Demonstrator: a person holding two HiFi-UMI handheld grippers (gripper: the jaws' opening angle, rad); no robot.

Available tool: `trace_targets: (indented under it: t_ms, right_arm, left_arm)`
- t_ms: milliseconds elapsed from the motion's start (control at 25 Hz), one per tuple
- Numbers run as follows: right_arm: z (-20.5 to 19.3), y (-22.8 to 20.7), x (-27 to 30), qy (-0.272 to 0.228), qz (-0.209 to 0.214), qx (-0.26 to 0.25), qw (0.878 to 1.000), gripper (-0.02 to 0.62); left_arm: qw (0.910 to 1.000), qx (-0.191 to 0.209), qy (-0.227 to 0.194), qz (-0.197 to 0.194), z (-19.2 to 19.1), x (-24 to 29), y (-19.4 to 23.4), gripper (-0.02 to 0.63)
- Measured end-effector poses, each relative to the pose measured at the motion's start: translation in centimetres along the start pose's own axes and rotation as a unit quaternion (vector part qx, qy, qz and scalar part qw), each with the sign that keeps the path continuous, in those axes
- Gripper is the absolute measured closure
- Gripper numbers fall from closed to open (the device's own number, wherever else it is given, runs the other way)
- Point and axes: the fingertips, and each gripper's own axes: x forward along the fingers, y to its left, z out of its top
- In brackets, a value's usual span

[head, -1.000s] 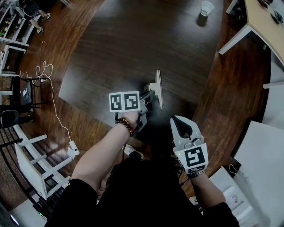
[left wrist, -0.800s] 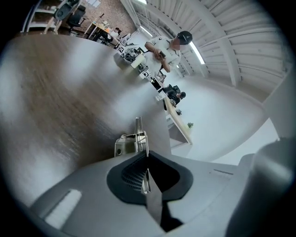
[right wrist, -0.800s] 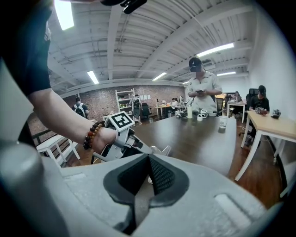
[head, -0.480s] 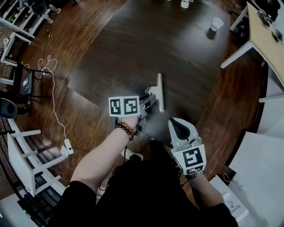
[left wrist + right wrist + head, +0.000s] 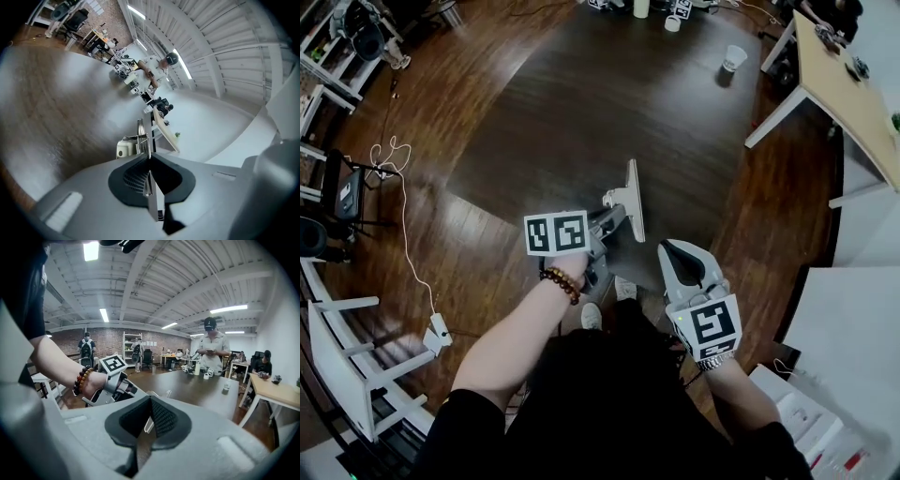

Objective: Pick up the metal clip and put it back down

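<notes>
Item: metal clip (image 5: 630,199), bright steel, spring type, carried in my left gripper (image 5: 614,212). Location: held over the near part of the dark tabletop (image 5: 581,103), its long flat blade on edge and pointing away from me. I judge it clear of the surface, though no view settles the gap beneath it. Hold: the left gripper view shows the pads drawn almost together on the thin handle plate (image 5: 153,203), with the coil spring (image 5: 137,147) and the rest of the body jutting past the tips. Reason for hold, as I read it: pinching the handle rather than the mouth leaves the working end free, so the clip can be lowered to the tabletop and released without the pads being caught under it. Right gripper (image 5: 667,247): closed on nothing, tips meeting, parked low and close to my body. It sits to the right of the clip and apart from it. I take this as kept out of the way, since one gripper is enough for so light a piece. Stage, by my judgement: pick-up made, put-down not yet done. Also present: paper cup (image 5: 733,58) at the far side of the tabletop, well apart from the clip; bead bracelet (image 5: 562,280) on the left wrist.
</notes>
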Motion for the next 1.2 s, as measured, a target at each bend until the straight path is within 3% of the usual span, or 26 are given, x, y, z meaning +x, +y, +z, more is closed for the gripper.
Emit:
trace_targets:
  t_ms: [320,560,880,1200]
  right_arm:
    - [-0.4,-0.2,-8.4,-0.013,-0.132,0.04,0.99,0.607]
    - [-1.4,0.2,-14.3,-0.011,-0.199,0.048,0.979,0.607]
    - [-2.9,-2.7,-21.0,-0.025,-0.248,0.054,0.967,0.607]
    - [-8.0,-9.9,-30.3,-0.033,-0.26,0.073,0.962,0.607]
  left_arm:
    - [0.9944,0.051,0.051,-0.078,-3.2,-0.2,-7.2,0.581]
    - [0.9857,0.066,0.09,-0.126,-7.0,0.8,-12.0,0.581]
    - [0.9771,0.084,0.117,-0.157,-11.0,4.9,-17.5,0.581]
    - [0.9782,0.084,0.125,-0.143,-16.2,12.5,-23.0,0.581]
